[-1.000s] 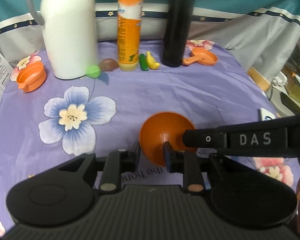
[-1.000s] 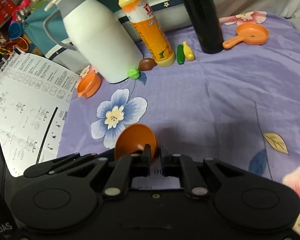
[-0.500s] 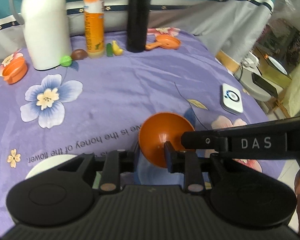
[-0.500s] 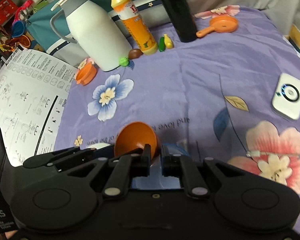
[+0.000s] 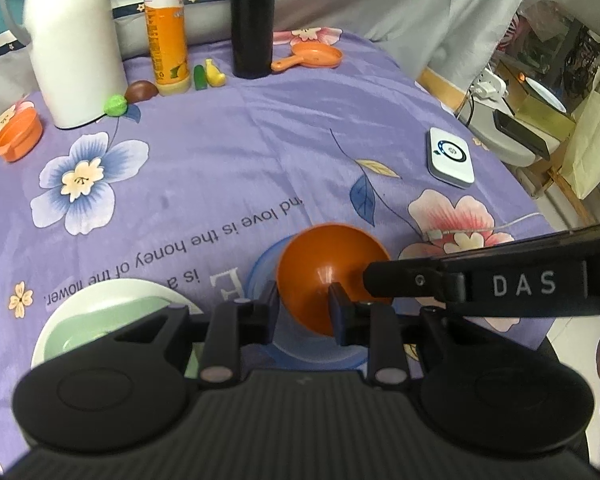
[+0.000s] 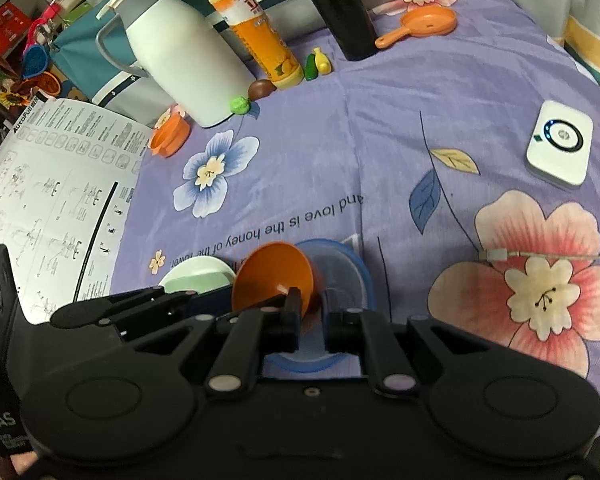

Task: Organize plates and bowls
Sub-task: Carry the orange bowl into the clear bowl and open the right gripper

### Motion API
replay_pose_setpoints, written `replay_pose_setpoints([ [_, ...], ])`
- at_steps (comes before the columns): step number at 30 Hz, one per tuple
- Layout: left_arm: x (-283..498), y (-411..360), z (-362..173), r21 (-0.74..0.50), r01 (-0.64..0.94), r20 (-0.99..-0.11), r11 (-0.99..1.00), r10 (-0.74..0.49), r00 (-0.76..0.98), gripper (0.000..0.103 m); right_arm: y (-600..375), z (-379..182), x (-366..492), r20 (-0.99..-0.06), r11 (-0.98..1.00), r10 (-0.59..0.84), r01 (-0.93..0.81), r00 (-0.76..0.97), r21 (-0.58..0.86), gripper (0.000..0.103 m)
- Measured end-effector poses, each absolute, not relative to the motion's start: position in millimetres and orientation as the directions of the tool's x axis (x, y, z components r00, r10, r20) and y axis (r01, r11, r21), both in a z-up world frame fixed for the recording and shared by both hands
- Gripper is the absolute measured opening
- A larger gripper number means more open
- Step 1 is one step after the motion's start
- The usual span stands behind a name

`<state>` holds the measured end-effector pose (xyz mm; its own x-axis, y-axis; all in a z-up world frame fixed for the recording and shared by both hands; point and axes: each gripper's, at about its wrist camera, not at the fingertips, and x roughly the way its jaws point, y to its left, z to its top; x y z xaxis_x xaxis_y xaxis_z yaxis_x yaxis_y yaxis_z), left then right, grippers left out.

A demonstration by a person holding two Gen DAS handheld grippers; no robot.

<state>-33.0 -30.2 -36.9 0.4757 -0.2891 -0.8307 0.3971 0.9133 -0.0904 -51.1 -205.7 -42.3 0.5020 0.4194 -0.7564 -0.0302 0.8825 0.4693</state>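
Observation:
An orange bowl is held tilted above a blue-rimmed plate on the purple flowered cloth. My left gripper is shut on the bowl's near rim. My right gripper is shut on the same bowl from the right, and its finger crosses the left wrist view. A white plate with a pale green dish lies to the left; it also shows in the right wrist view. The blue plate is partly hidden by the bowl and fingers.
At the back stand a white jug, an orange bottle and a black flask, with small toy foods, an orange toy pan and an orange cup. A white device lies right. A paper sheet lies left.
Both grippers have pulled back toward the near edge with the orange bowl held between them. The blue plate and the white plate have come into view beneath.

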Motion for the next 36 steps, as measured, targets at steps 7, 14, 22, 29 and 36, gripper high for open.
replay_pose_setpoints([
  [7, -35.2, -32.8, -43.1, -0.082, 0.407, -0.843, 0.910, -0.281, 0.458, 0.025, -206.7, -50.3, -55.5, -0.761, 0.875, 0.432, -0.020, 0.485, 0.484, 0.011],
  [14, -34.2, -33.2, -44.6, -0.076, 0.406, -0.848, 0.911, -0.274, 0.455, 0.025, -207.1, -53.7, -55.9, -0.762, 0.871, 0.438, -0.014, 0.477, 0.491, 0.012],
  [22, -30.8, -37.4, -51.6, -0.065, 0.412, -0.858, 0.909, -0.262, 0.442, 0.026, -208.3, -59.1, -52.6, -0.766, 0.869, 0.438, -0.004, 0.470, 0.494, 0.012],
  [29, -27.3, -40.4, -54.2, -0.049, 0.419, -0.859, 0.907, -0.252, 0.445, 0.028, -208.1, -63.6, -48.2, -0.768, 0.867, 0.438, 0.007, 0.467, 0.498, 0.013],
  [36, -28.2, -33.4, -41.4, -0.026, 0.394, -0.828, 0.919, -0.241, 0.507, 0.064, -209.3, -59.8, -47.1, -0.756, 0.872, 0.418, 0.012, 0.503, 0.490, 0.032],
])
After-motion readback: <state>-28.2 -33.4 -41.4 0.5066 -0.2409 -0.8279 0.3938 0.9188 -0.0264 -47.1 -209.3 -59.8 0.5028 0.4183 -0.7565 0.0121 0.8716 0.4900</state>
